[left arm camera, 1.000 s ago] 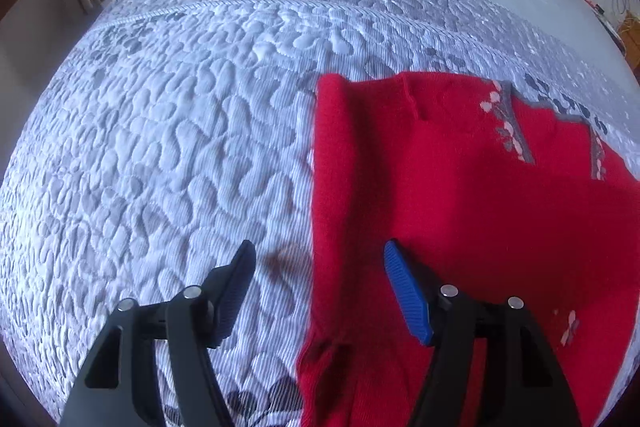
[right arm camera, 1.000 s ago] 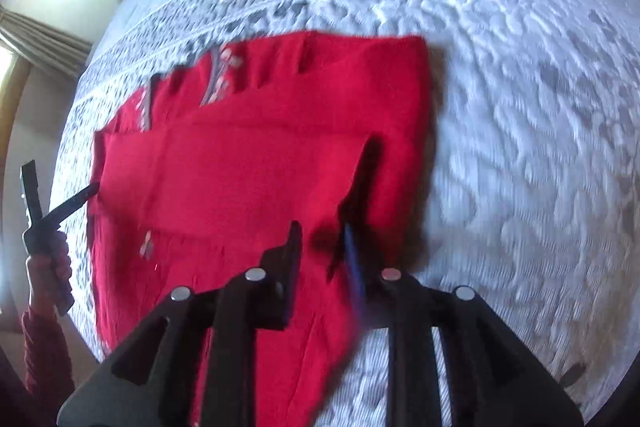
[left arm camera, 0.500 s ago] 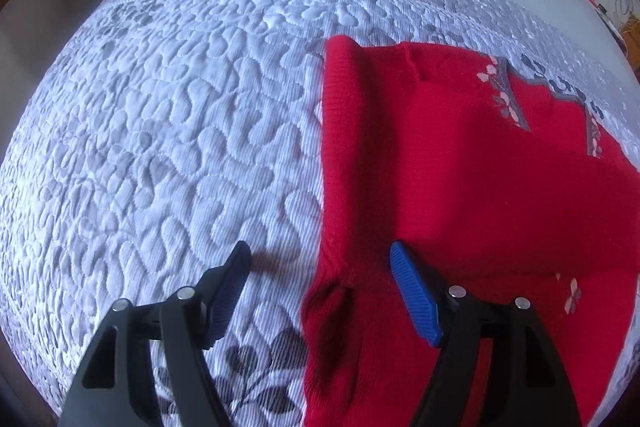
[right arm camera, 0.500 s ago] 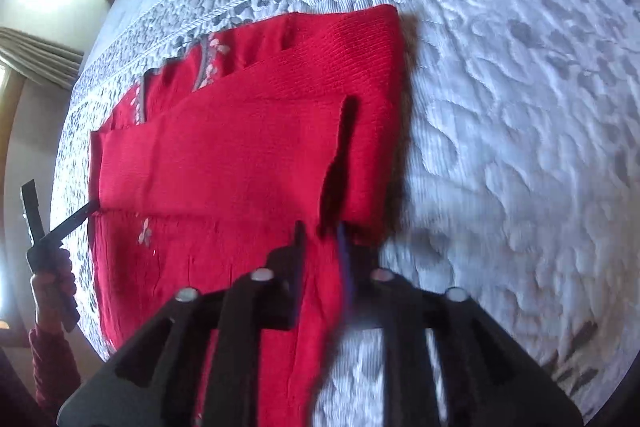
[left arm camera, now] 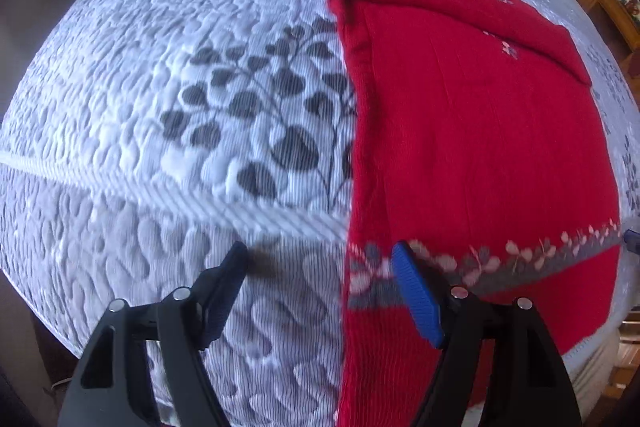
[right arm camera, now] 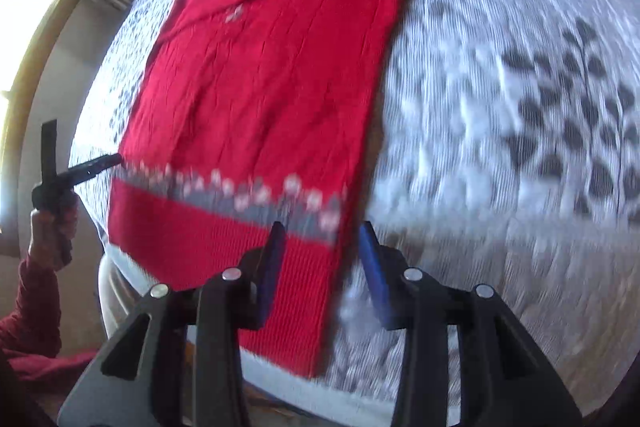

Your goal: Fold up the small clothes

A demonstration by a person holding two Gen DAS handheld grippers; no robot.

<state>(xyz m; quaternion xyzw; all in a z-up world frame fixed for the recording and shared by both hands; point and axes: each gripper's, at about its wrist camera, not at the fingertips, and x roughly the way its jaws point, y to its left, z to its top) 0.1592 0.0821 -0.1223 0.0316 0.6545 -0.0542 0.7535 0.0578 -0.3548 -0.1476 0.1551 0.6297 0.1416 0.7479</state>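
A small red knit sweater (left arm camera: 480,131) lies flat on the quilted bed, sleeves folded in across the chest, with a grey and pink patterned band near its hem (left arm camera: 520,259). My left gripper (left arm camera: 320,267) is open and straddles the sweater's left hem edge. In the right wrist view the sweater (right arm camera: 260,87) fills the left half. My right gripper (right arm camera: 320,239) is open over the sweater's right hem corner. The left gripper (right arm camera: 92,163) also shows there at the opposite hem corner, held by a hand.
The white and grey quilted bedspread (left arm camera: 160,107) with a dark leaf print covers the bed. The bed's near edge drops off just below the hem (right arm camera: 360,387). Curtains and a window (right arm camera: 32,27) stand to the left. A wooden shelf (left arm camera: 608,3) is at the far right.
Both grippers moved down from the sweater's shoulder area to its hem. The right gripper let go of the folded sleeve and opened. The sleeve now lies flat on the body.
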